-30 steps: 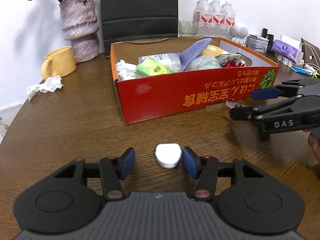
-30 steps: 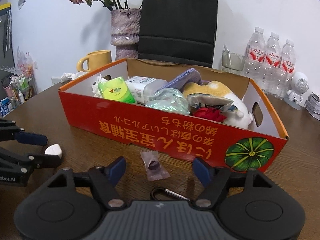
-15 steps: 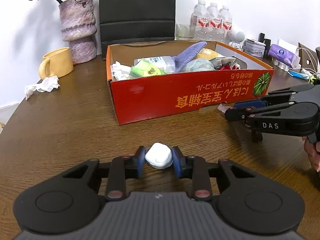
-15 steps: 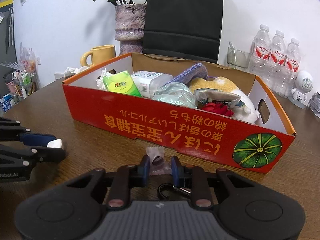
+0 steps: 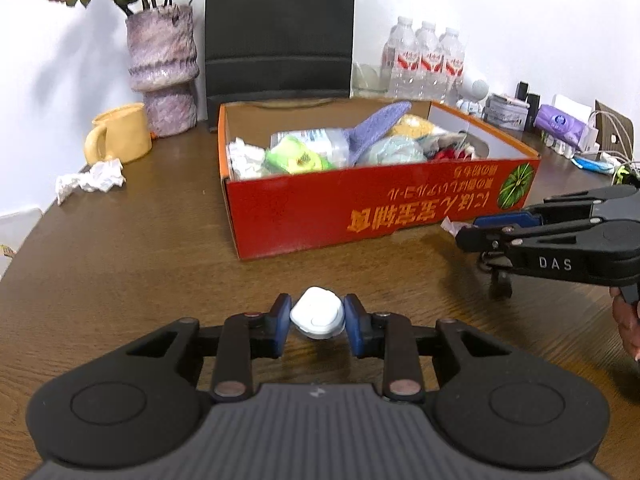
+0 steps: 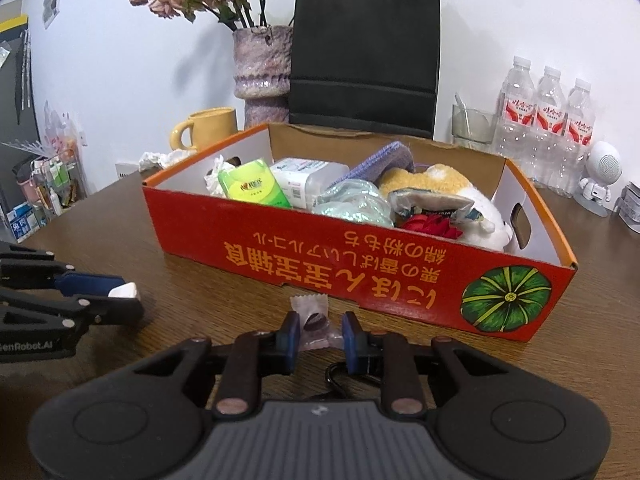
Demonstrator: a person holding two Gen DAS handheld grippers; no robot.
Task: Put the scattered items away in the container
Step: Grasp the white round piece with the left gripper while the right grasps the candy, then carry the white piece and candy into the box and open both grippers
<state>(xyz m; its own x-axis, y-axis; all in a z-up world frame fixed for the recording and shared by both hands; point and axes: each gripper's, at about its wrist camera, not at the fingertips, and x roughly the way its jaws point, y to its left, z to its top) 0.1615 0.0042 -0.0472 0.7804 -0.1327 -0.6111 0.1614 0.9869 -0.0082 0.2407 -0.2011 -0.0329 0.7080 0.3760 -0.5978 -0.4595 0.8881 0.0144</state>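
Since a second ago both pairs of fingers have drawn in from wide spread onto the pieces that lay between them. The left gripper [image 5: 316, 322] now pinches a smooth, white, rounded plastic case [image 5: 318, 318] between its blue pads, low over the wood-grain surface [image 5: 132, 264]; whether the case has left the wood cannot be told. The right gripper [image 6: 318, 334] pinches a small wrapped candy [image 6: 314, 320], its clear crinkled wrapper showing a dark round sweet inside, just in front of the long wall of the red cardboard box [image 6: 360, 276]. The box is a shallow open tray printed with orange lettering and a green pumpkin, and it holds a green tissue pack [image 6: 254, 188], a clear plastic tub, a purple ribbed cloth, a plush toy and crumpled paper. Under the right gripper lies a black metal carabiner [image 6: 336, 376]. A crumpled white tissue [image 5: 90, 178] rests near the yellow mug [image 5: 120, 134], well apart from the box.
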